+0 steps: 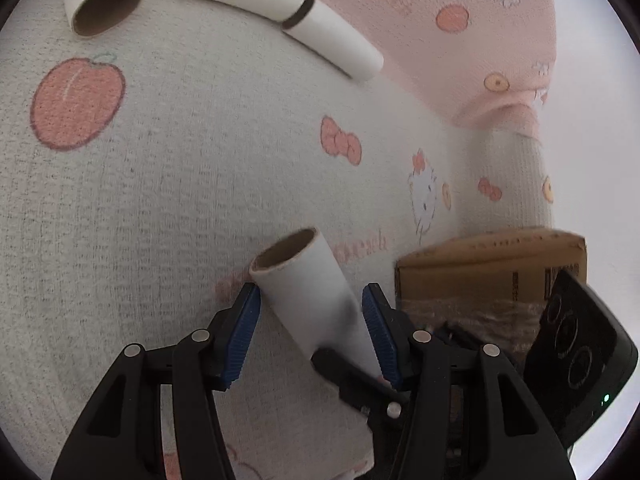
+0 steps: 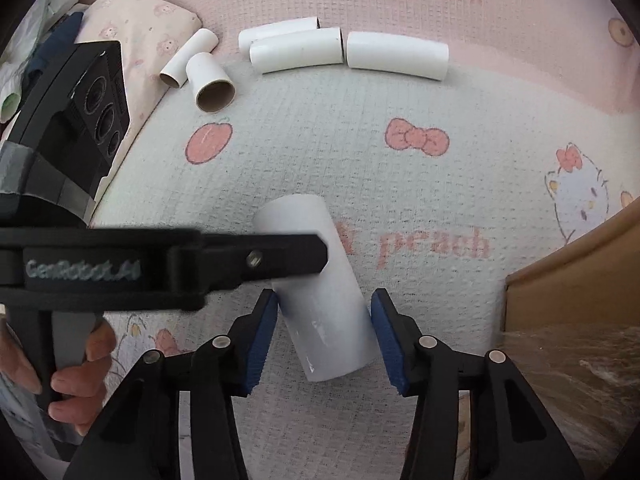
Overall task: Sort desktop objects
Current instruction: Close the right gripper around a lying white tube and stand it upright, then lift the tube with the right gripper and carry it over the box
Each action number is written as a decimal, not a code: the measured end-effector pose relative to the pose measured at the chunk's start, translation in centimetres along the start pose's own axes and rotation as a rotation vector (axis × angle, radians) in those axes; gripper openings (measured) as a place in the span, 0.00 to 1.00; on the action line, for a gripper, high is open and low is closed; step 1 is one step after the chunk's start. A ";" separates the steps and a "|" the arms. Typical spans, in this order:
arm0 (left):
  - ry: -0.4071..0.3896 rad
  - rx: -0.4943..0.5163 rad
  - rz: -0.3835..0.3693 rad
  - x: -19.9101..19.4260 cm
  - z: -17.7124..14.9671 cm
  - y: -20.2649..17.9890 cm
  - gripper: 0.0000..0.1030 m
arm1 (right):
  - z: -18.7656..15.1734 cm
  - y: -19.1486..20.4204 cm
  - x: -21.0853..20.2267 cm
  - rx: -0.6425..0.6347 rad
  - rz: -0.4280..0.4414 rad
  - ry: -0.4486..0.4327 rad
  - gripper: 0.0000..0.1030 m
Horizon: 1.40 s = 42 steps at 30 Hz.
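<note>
A white cardboard tube [image 1: 308,292] [image 2: 320,300] is tilted just above the patterned cloth. My left gripper [image 1: 312,316] is shut on it, with the blue pads [image 1: 246,320] on opposite sides. From the right wrist view, the left gripper's finger [image 2: 280,258] lies across the tube's upper part. My right gripper [image 2: 324,320] is shut on the tube's lower half, one pad against each side. Several more white tubes [image 2: 340,50] lie in a row at the far edge, and two short ones [image 2: 210,80] lie to their left.
A brown cardboard box [image 2: 568,280] [image 1: 488,268] stands at the right. A pink patterned cushion [image 2: 136,24] lies at the far left. A hand [image 2: 76,380] holds the left gripper's handle. The cloth [image 2: 320,152] turns pink beyond the tube row.
</note>
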<state>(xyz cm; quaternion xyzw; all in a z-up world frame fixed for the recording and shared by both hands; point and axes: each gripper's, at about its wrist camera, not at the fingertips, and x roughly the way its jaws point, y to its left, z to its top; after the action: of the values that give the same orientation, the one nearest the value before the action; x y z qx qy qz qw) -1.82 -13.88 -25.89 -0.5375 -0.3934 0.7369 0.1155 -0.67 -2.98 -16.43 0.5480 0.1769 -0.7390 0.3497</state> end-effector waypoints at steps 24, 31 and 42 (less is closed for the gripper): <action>-0.011 -0.106 -0.099 -0.4 0.4 2.2 0.44 | -0.5 1.5 -0.3 0.049 0.079 0.017 0.39; -0.073 -0.032 -0.141 -3.2 -0.2 -0.9 0.44 | -0.7 3.4 -4.3 -0.029 0.008 -0.055 0.39; -0.188 0.141 -0.175 -7.8 0.6 -9.2 0.44 | 0.7 3.3 -13.1 -0.055 -0.094 -0.189 0.39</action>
<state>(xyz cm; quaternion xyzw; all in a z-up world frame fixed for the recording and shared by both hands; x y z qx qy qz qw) -1.60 -12.73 -13.89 -0.4202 -0.3950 0.7971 0.1792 3.17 -1.49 -3.55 0.4573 0.1890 -0.7978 0.3444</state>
